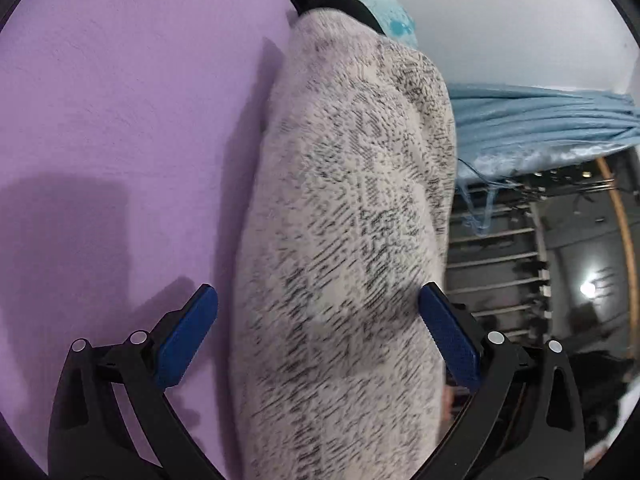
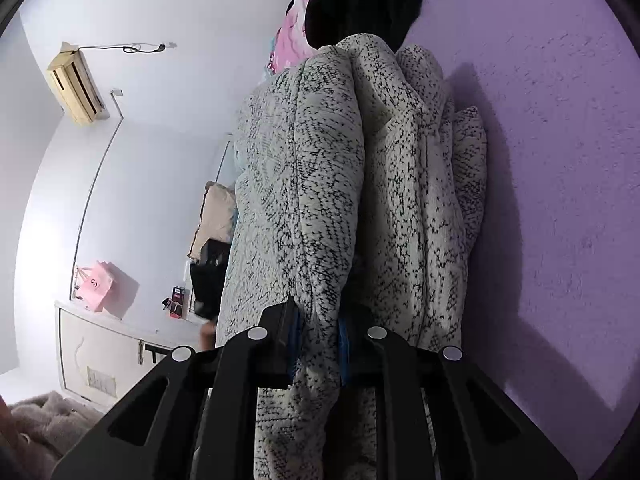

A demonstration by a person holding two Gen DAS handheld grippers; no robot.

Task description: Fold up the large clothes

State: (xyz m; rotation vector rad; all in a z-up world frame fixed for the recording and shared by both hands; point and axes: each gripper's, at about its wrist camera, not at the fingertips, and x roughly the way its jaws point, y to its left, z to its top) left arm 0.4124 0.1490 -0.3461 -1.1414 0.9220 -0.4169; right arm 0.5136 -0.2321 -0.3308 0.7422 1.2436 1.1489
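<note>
Purple bedsheet (image 1: pixel 120 100) underneath, white wall behind, air conditioner (image 2: pixel 78 90) high on it. Speckled cream-and-black knit sweater (image 1: pixel 352 220) bunched into a long roll on the sheet, long axis running straight away from both cameras toward a heap of pink and black clothes (image 2: pixel 316 12). Left gripper (image 1: pixel 318 340) spread wide, blue pads on either side of the roll's near end, not pressing on it. Right gripper (image 2: pixel 316 344) pinched tight on a thick fold of the sweater's near edge.

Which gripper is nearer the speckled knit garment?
Right. The right gripper is clamped on the speckled knit garment; the left gripper is open, pads either side, not pressing.
</note>
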